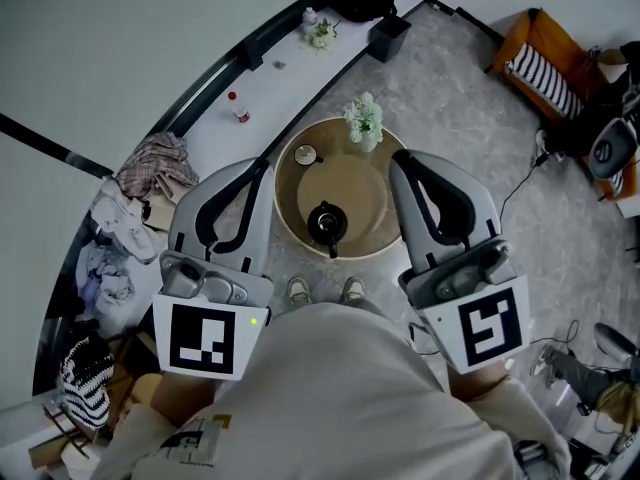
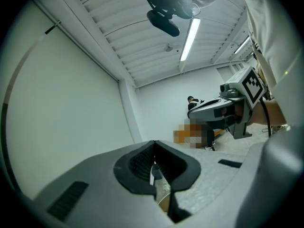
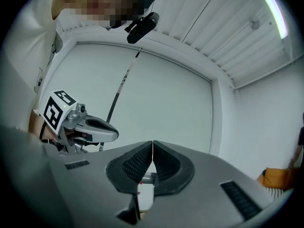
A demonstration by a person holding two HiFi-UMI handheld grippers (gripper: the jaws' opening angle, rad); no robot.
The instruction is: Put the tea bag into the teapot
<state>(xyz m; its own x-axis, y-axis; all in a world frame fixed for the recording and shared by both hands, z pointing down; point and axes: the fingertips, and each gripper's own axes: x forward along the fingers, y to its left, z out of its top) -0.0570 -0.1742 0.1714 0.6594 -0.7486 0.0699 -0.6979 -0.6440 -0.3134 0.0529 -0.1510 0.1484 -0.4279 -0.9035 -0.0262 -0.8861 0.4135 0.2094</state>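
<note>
A black teapot (image 1: 327,223) stands on the near part of a round tan table (image 1: 290,218). Behind it are a small white dish (image 1: 305,154) and a vase of white flowers (image 1: 364,120). I cannot make out a tea bag. My left gripper (image 1: 262,164) hangs over the table's left edge, pointing away from me, shut and holding nothing (image 2: 153,144). My right gripper (image 1: 397,158) is over the table's right edge, also shut and holding nothing (image 3: 152,144). Both are raised above the table, and each shows in the other's gripper view.
A white ledge curves along the left with a small bottle (image 1: 239,108) and a flower pot (image 1: 320,34). Piled clothes (image 1: 152,168) lie at the left. An orange chair with a striped cushion (image 1: 545,68) and cables are on the marble floor at the right. The person's shoes (image 1: 324,290) touch the table's near edge.
</note>
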